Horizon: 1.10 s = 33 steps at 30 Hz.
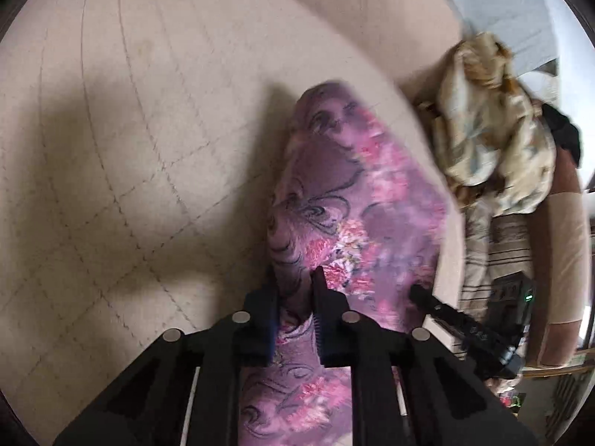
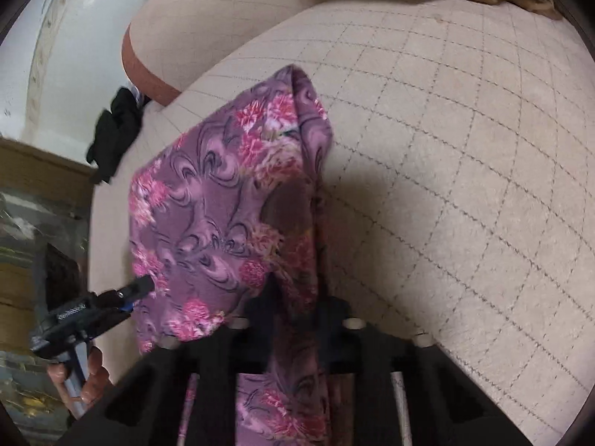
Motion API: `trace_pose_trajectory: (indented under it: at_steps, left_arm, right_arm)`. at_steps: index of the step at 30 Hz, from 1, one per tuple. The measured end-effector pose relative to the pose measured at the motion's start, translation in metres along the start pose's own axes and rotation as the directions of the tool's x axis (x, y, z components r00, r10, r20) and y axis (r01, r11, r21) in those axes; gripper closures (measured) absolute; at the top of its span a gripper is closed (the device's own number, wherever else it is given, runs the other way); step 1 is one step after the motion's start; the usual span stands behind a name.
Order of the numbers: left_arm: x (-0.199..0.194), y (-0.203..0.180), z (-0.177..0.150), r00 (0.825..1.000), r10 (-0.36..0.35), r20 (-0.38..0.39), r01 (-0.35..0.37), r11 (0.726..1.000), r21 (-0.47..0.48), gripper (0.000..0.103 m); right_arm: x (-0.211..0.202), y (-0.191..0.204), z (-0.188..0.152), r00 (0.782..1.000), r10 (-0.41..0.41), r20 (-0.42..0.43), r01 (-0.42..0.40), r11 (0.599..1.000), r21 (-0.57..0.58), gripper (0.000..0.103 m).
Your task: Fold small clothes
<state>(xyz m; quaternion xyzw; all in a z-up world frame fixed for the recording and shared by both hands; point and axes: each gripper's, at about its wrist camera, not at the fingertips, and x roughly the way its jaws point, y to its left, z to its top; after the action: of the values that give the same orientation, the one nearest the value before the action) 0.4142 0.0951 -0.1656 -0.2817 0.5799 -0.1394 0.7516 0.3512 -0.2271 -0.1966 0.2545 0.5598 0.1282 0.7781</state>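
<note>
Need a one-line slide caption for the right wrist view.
Right tool shut on purple floral garment, lifting it above quilted beige cushion; left tool grips its other edge.

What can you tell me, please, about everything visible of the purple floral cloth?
The purple floral cloth is a soft, thin-looking fabric printed with pink flowers and dark swirls. It is held up off the beige quilted cushion, hanging in folds and casting a shadow on the cushion. The left gripper and the right gripper each have their jaws closed on a part of it. In the right wrist view one edge is doubled over into a narrow vertical fold.
</note>
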Motion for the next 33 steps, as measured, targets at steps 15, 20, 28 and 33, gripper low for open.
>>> trace_pose_trajectory:
  at_steps: [15, 20, 28, 33]
  left_arm:
    - [-0.025, -0.03, 0.01, 0.991, 0.117, 0.068, -0.123, 0.987, 0.101, 0.042]
    - [-0.018, -0.045, 0.042, 0.988, 0.116, 0.102, -0.131, 0.979, 0.154, 0.035]
    - [0.016, -0.005, 0.05, 1.0, 0.008, 0.016, -0.008, 1.0, 0.002, 0.074]
    - [0.018, -0.003, 0.048, 0.999, 0.033, 0.027, -0.034, 0.999, 0.025, 0.082]
  right_arm:
    - [-0.028, 0.002, 0.015, 0.996, 0.059, 0.063, -0.061, 0.998, 0.02, 0.046]
    - [-0.028, 0.014, 0.057, 0.996, 0.022, 0.081, -0.026, 0.999, 0.04, 0.047]
    - [-0.006, 0.011, 0.064, 0.996, -0.002, 0.091, 0.004, 1.0, -0.022, 0.092]
    - [-0.003, 0.011, 0.064, 0.991, -0.068, 0.113, 0.074, 0.996, -0.055, 0.096]
